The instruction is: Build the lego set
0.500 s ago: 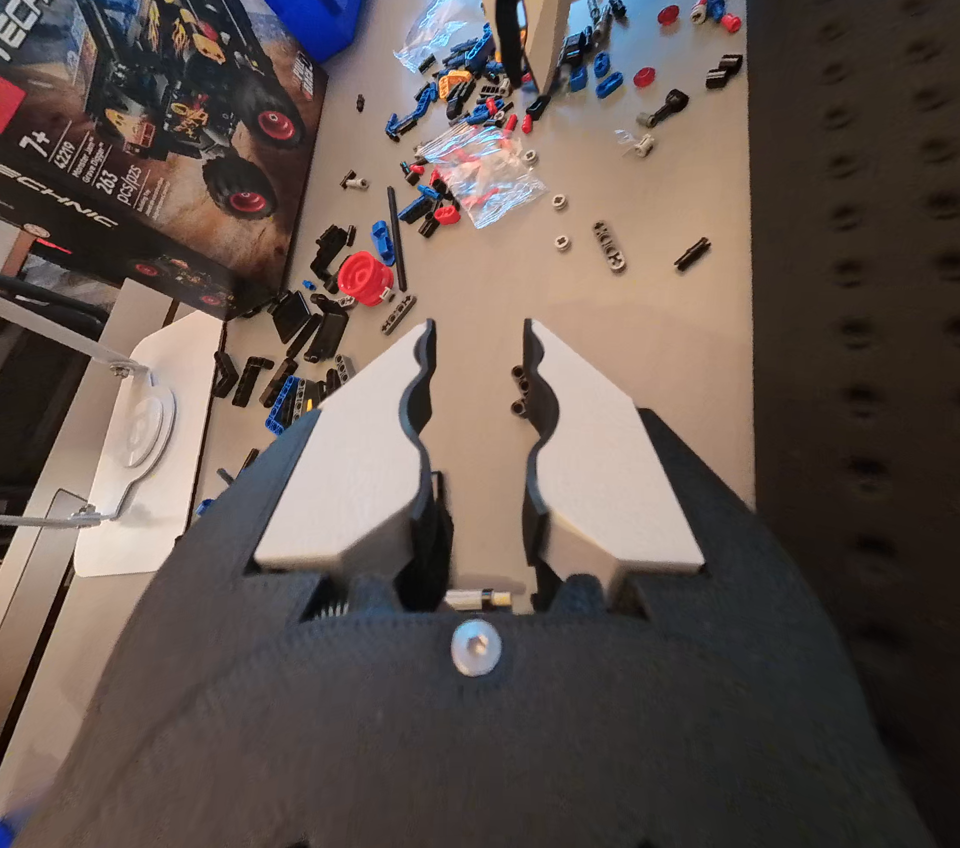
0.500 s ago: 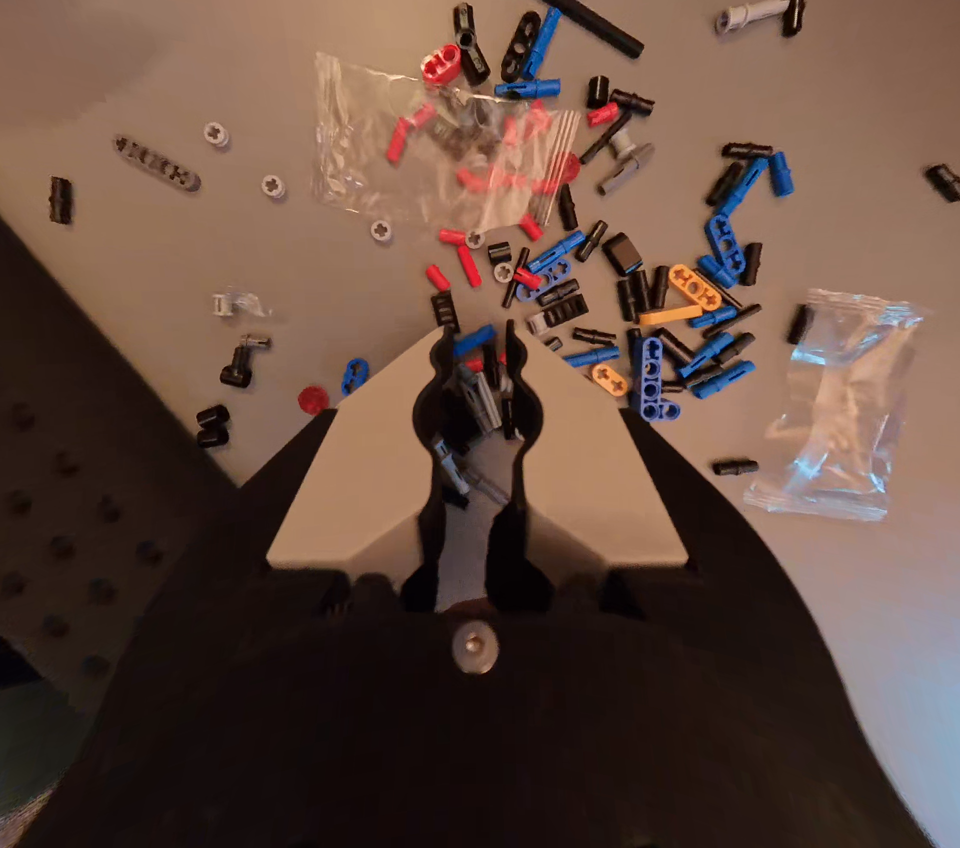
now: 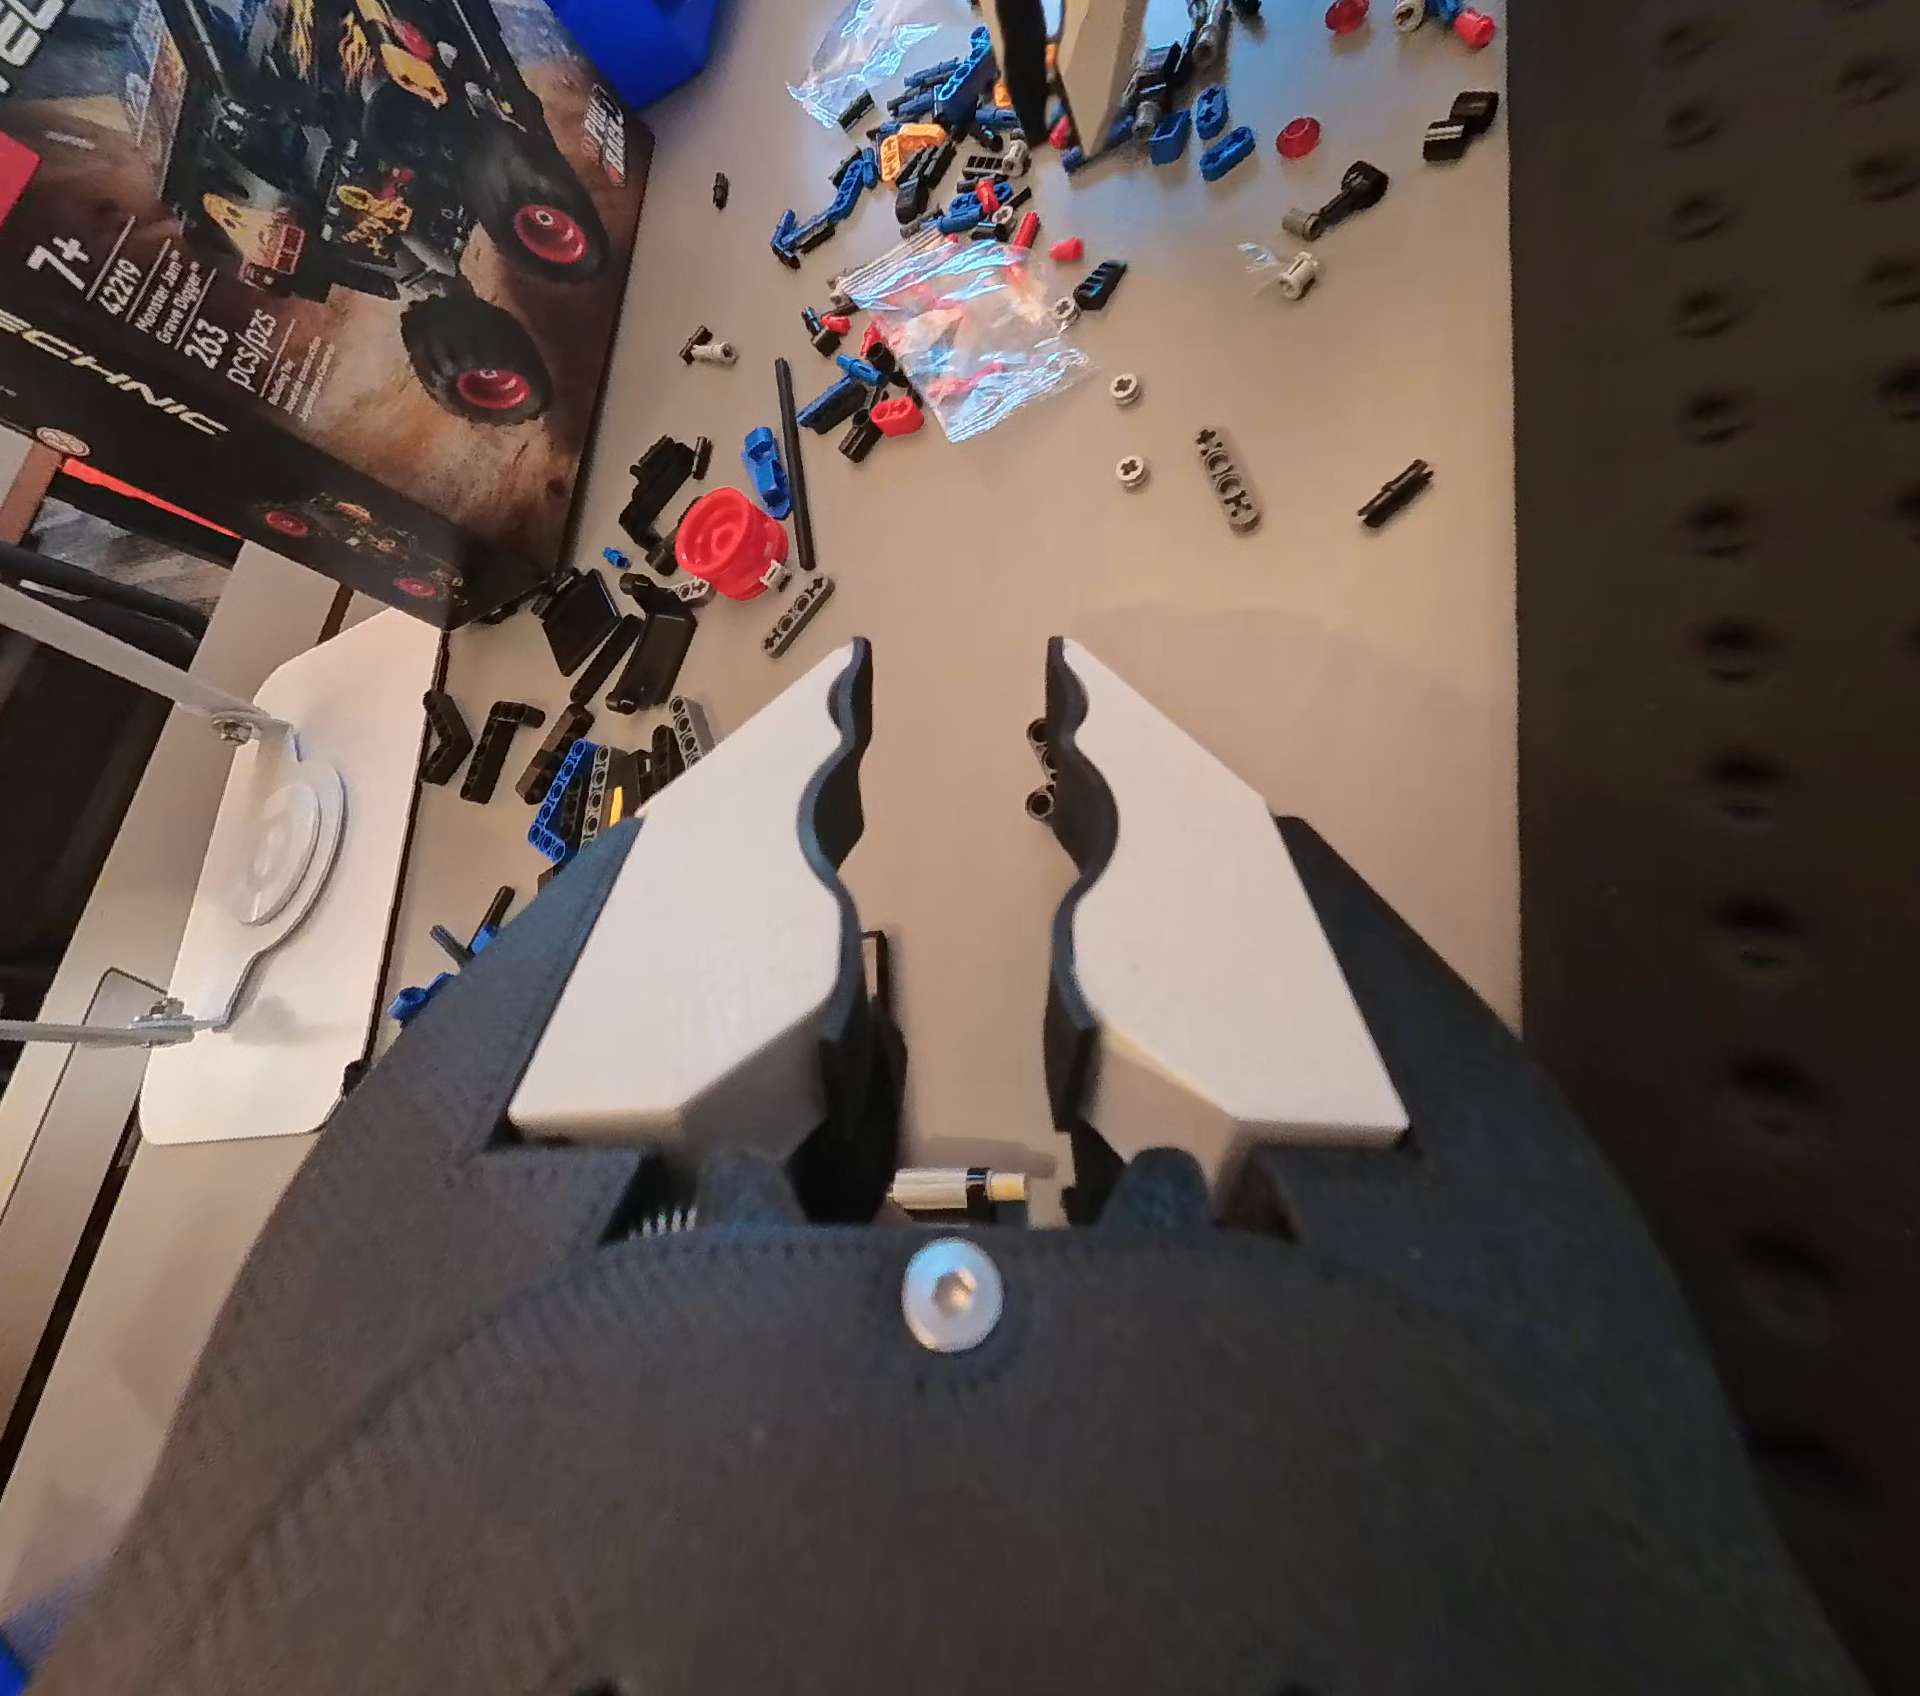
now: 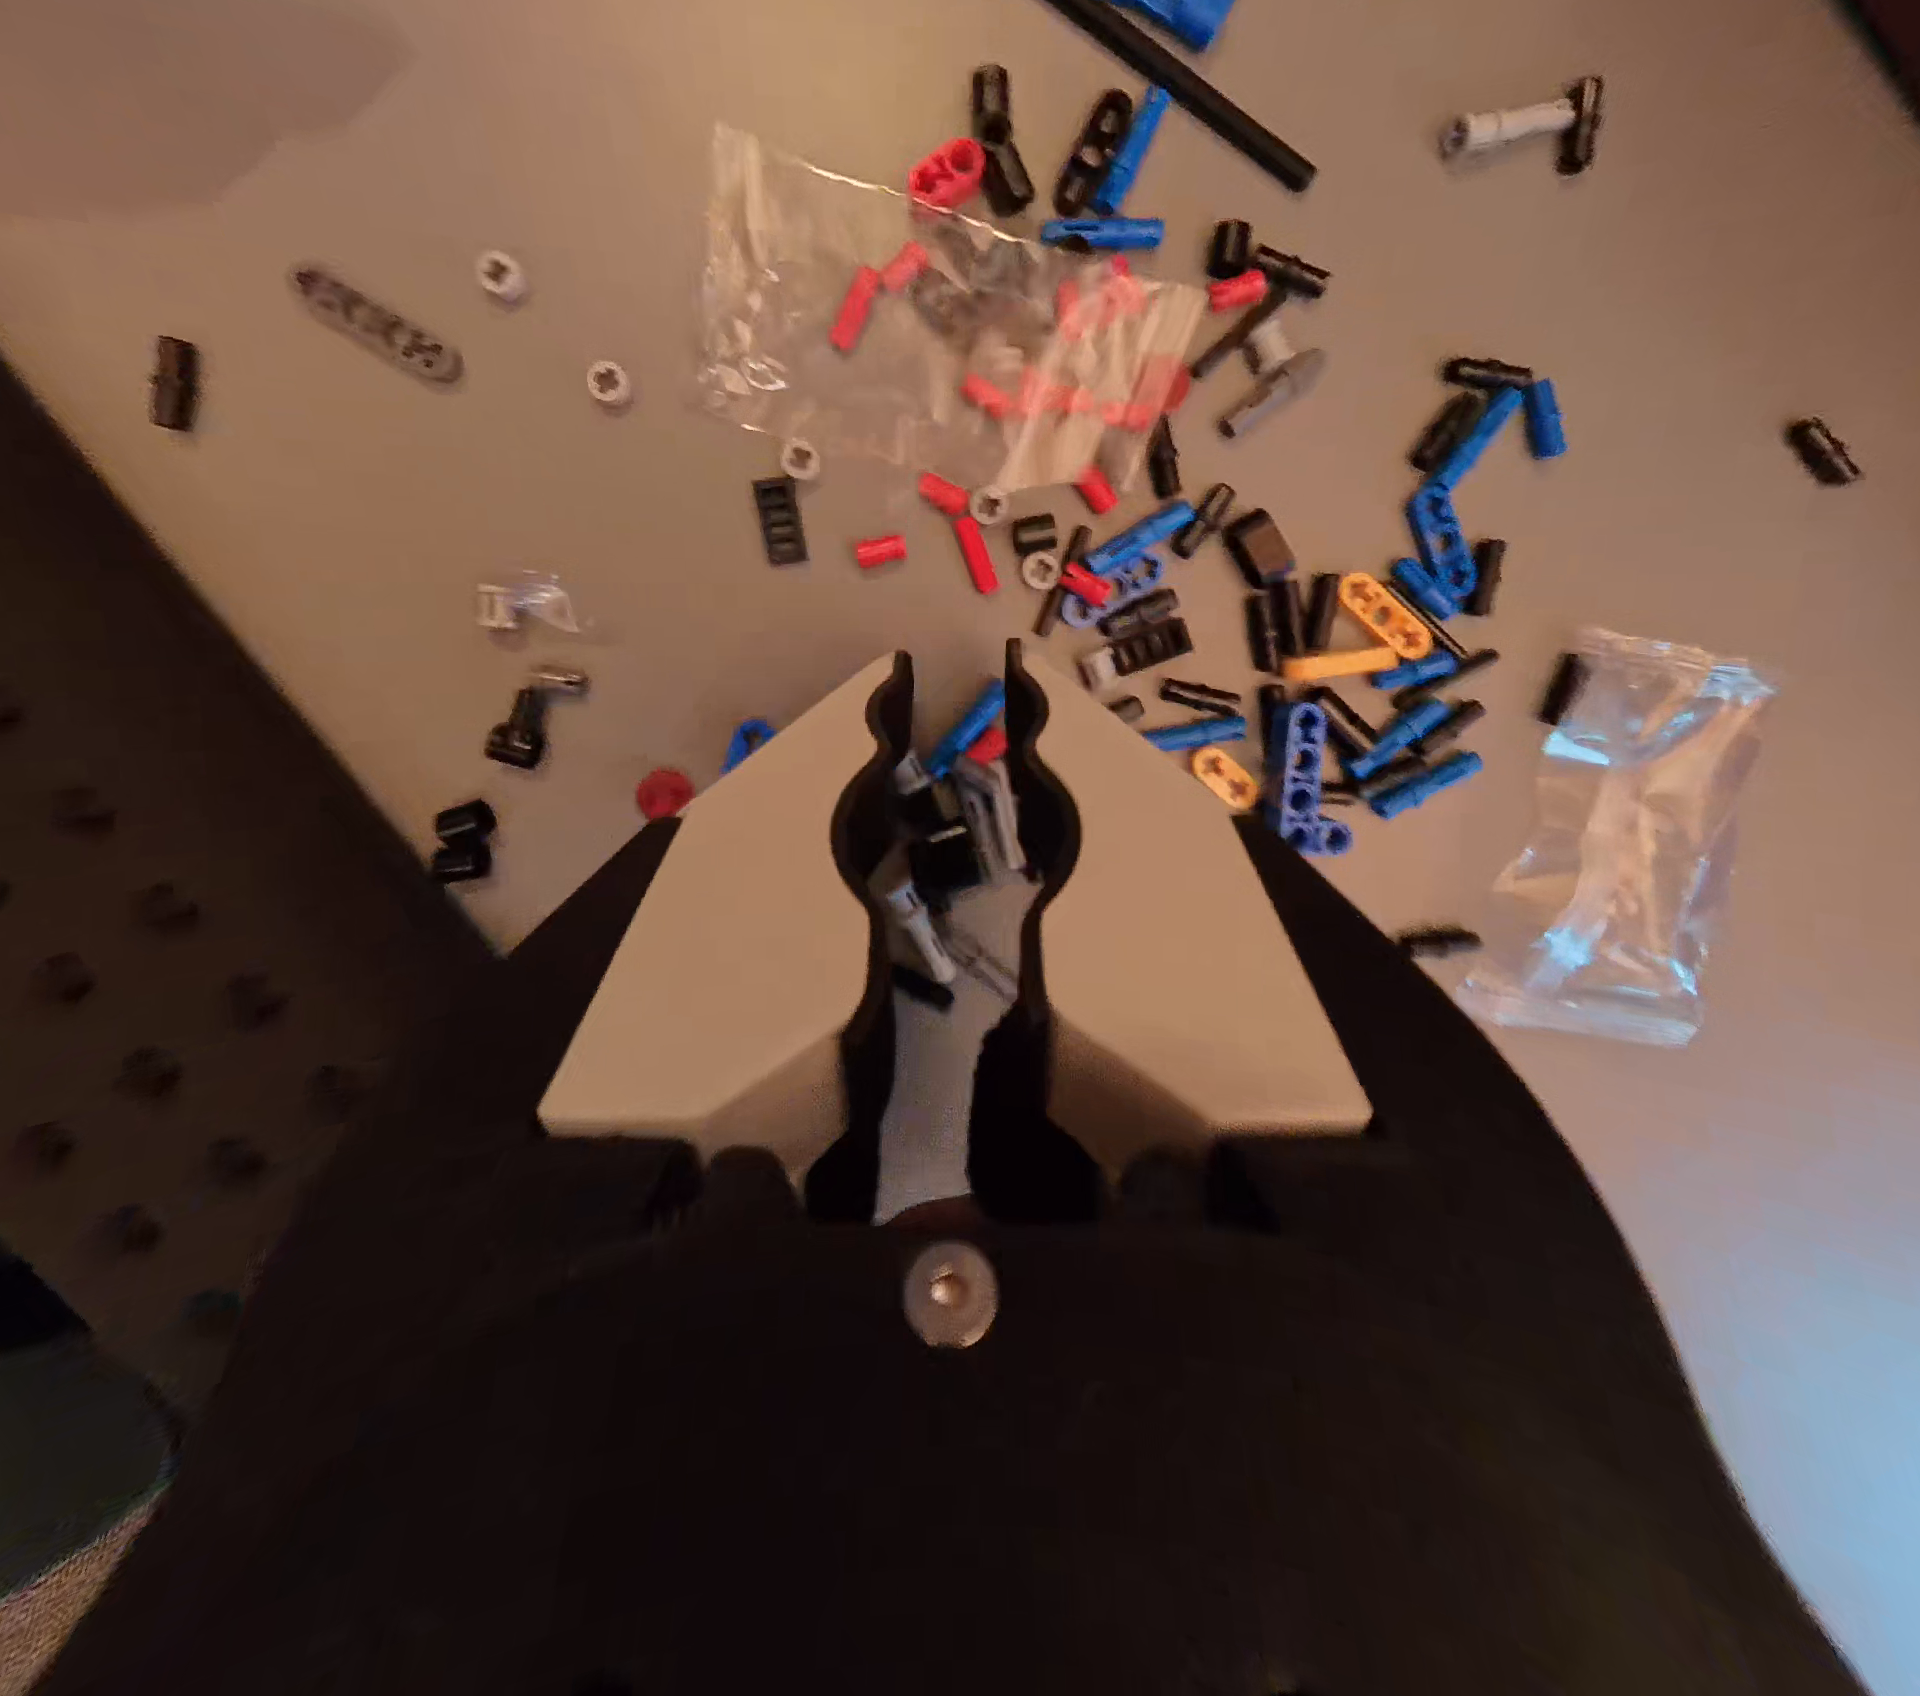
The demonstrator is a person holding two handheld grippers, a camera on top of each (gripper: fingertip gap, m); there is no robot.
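Holding my left gripper (image 3: 958, 690) spread wide above bare grey table (image 3: 1299, 607), I see a small black beam (image 3: 1041, 763) against its right finger. My right gripper (image 4: 958, 680), its fingers narrowly parted and gripping nothing, hangs over the loose lego pieces (image 4: 1299, 659). Beyond lie a clear bag (image 4: 935, 337), red wheel hub (image 3: 727, 543) and the set's box (image 3: 312, 192).
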